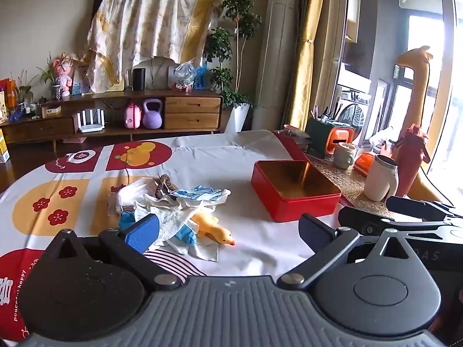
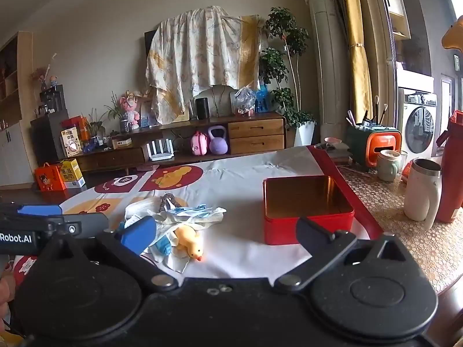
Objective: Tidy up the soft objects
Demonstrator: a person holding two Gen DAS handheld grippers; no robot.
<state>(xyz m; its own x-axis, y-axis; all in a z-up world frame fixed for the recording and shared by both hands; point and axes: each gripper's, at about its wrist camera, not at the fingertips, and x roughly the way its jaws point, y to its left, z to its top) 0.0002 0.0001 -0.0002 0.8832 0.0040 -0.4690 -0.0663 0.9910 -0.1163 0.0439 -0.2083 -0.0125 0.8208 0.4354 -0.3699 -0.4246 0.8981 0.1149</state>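
A pile of soft things (image 1: pixel 162 205) lies on the tablecloth: white cloths, blue pieces, a brown braided item and a yellow plush duck (image 1: pixel 214 230). An open, empty red tin box (image 1: pixel 293 189) stands to its right. My left gripper (image 1: pixel 228 231) is open and empty, just in front of the pile, its left finger over the pile's near edge. In the right wrist view the pile (image 2: pixel 173 219), the duck (image 2: pixel 189 241) and the red box (image 2: pixel 306 211) show again. My right gripper (image 2: pixel 225 230) is open and empty, near the table's front.
Along the table's right side stand a white mug (image 2: pixel 422 190), a red bottle (image 2: pixel 451 170), a pale cup (image 2: pixel 389 164) and a green and orange holder (image 2: pixel 373 141). A wooden sideboard (image 1: pixel 115 115) stands beyond the table. The left gripper's body (image 2: pixel 43 225) shows at the right wrist view's left edge.
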